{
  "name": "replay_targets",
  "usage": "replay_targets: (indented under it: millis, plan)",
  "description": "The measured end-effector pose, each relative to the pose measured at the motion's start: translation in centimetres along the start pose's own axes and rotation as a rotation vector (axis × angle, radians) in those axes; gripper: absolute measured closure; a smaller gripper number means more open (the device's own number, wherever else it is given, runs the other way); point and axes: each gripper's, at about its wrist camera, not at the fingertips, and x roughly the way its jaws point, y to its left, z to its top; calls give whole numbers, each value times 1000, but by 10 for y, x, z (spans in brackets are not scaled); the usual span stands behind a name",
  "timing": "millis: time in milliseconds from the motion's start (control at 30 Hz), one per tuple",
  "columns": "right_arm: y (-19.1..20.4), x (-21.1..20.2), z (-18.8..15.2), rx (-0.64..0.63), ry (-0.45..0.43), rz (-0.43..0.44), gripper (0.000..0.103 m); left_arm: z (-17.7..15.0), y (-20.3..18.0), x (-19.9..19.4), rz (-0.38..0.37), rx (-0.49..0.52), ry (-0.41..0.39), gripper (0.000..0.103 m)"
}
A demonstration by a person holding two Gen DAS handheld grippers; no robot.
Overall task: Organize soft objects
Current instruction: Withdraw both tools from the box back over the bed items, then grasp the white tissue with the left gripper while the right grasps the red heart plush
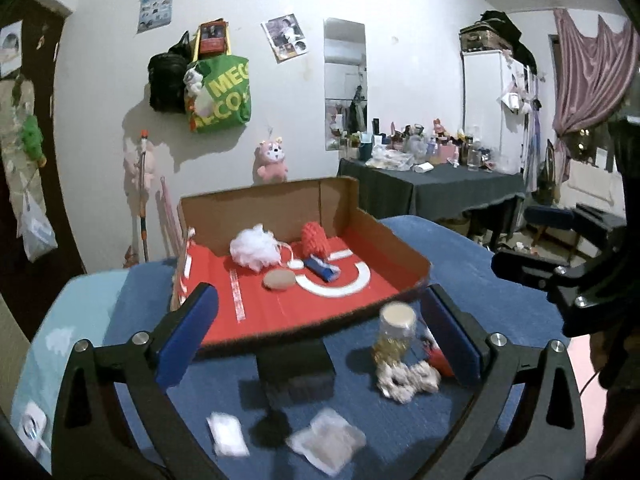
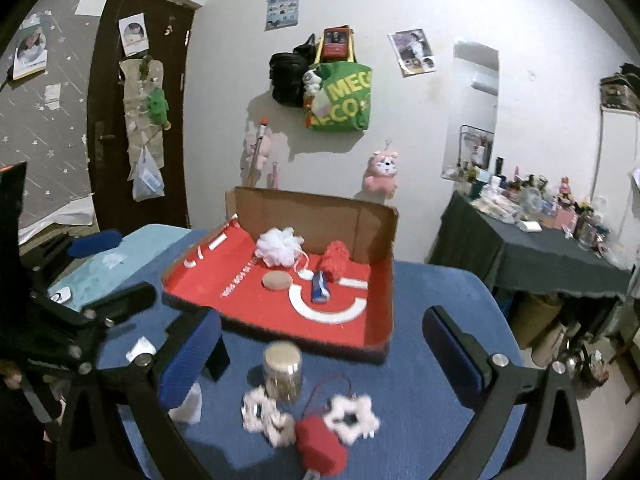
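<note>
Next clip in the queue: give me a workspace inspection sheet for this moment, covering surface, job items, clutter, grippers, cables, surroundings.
Surface: blue cloth covers the table.
Job's things: cardboard tray with a red floor holds a white pouf, red pouf, tan pad and blue packet. Outside it, near the camera: two white scrunchies and a red pompom.
Clutter: glass jar, black box, two white packets.
Grippers: left gripper and right gripper both open, holding nothing, above the table.
Cables: nothing seen.
Surroundings: green bag and pink plush on the wall; crowded side table; dark door.
</note>
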Motion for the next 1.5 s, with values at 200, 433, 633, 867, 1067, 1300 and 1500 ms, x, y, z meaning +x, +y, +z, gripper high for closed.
replay_targets:
  millis: [200,433,633,867,1067,1300,1500]
  plan:
    - [0,-6,-47,22,17,-38,0,-42,-10,-12,31,-33,21,0]
    - [0,14,-97,22,90,-60,0,-89,-17,-2,41,-60,103,0]
    - [-3,30,-119,31,145,-47,0,-117,-19,14,33,-63,184,0]
    - [-7,40,-129,37,169,-39,0,-126,-18,25,30,-80,232,0]
    - [-14,52,-135,55,200,-18,7,-135,-17,34,31,-92,270,0]
    - [-16,68,-141,54,235,16,27,-140,-20,48,45,-76,306,39]
    - [-19,70,-147,90,223,88,56,-151,-18,59,39,-87,334,76]
